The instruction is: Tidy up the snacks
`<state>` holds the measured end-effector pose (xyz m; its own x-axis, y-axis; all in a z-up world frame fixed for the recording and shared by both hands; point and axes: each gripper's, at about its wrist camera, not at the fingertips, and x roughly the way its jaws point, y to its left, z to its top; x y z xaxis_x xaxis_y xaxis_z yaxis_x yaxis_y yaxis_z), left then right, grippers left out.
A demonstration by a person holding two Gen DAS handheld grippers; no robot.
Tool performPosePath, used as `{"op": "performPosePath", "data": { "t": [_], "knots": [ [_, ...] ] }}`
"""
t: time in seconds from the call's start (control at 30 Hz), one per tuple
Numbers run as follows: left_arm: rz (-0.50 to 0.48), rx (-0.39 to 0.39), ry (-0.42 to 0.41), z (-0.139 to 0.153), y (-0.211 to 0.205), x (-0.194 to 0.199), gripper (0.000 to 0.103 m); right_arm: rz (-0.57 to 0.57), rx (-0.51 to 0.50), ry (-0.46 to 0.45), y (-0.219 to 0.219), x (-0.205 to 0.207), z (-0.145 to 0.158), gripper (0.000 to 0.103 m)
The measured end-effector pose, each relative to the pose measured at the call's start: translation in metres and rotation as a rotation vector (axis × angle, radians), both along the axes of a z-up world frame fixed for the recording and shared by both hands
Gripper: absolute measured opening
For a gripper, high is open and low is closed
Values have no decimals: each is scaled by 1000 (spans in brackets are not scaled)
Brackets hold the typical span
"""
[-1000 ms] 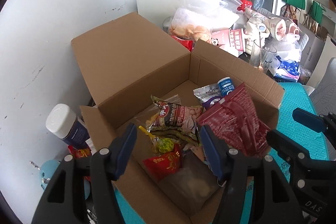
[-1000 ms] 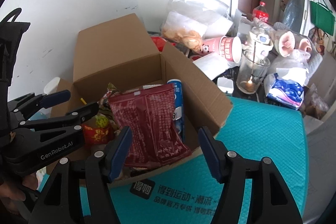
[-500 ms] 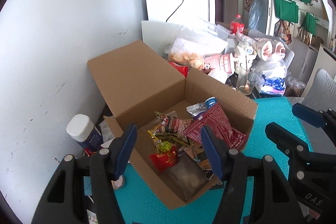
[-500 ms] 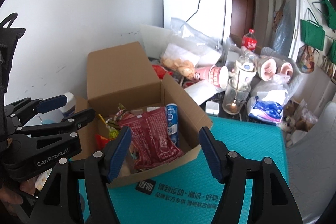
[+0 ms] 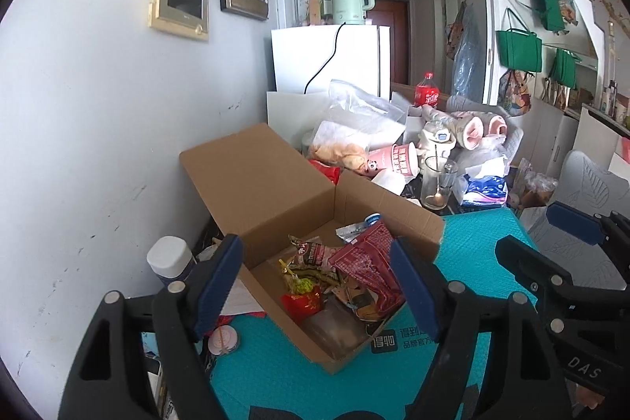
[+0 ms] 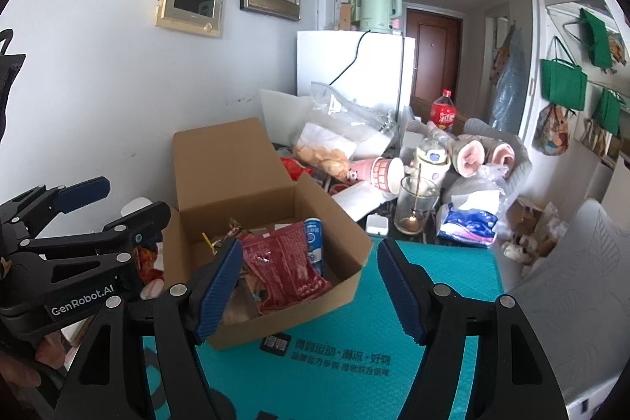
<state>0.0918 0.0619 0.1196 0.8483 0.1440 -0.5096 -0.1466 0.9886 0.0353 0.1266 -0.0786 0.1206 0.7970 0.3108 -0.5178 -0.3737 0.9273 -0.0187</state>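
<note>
An open cardboard box (image 5: 275, 180) stands on a teal mat (image 5: 484, 243) against the wall; it also shows in the right wrist view (image 6: 236, 168). Inside lie several snack packets: a dark red bag (image 5: 370, 262) (image 6: 289, 264), a small red packet (image 5: 303, 304), a green-topped one (image 5: 301, 286) and a blue tube (image 6: 314, 247). My left gripper (image 5: 317, 282) is open and empty, held back above the box's near corner. My right gripper (image 6: 309, 292) is open and empty, above the box's front right. Each gripper shows in the other's view.
Behind the box is clutter: a bag of crisps (image 5: 342, 152), a pink cup (image 5: 395, 160), a glass with a spoon (image 5: 437, 184), a cola bottle (image 5: 426, 93), tissues (image 6: 468, 227). A white-capped bottle (image 5: 169, 256) stands left of the box. A white fridge (image 5: 327, 58) is at the back.
Both grippers have pulled back and up from the box, so it looks smaller and farther. The dark red bag lies in the box. Both stay open.
</note>
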Motion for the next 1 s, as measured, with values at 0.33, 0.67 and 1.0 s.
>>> {"op": "performPosePath", "data": {
  "t": [0.33,0.67,1.0],
  "knots": [
    [-81,-17,-3,-2,-14,-51,77,-42,-1,-38,-20,-51,8,83],
    [-88,-27,33,-26,-14,-80,77,-72,8,14,-27,-82,-16,83],
    [-84,-50,72,-48,-14,-91,77,-71,14,74,-28,-93,-40,83]
  ]
}}
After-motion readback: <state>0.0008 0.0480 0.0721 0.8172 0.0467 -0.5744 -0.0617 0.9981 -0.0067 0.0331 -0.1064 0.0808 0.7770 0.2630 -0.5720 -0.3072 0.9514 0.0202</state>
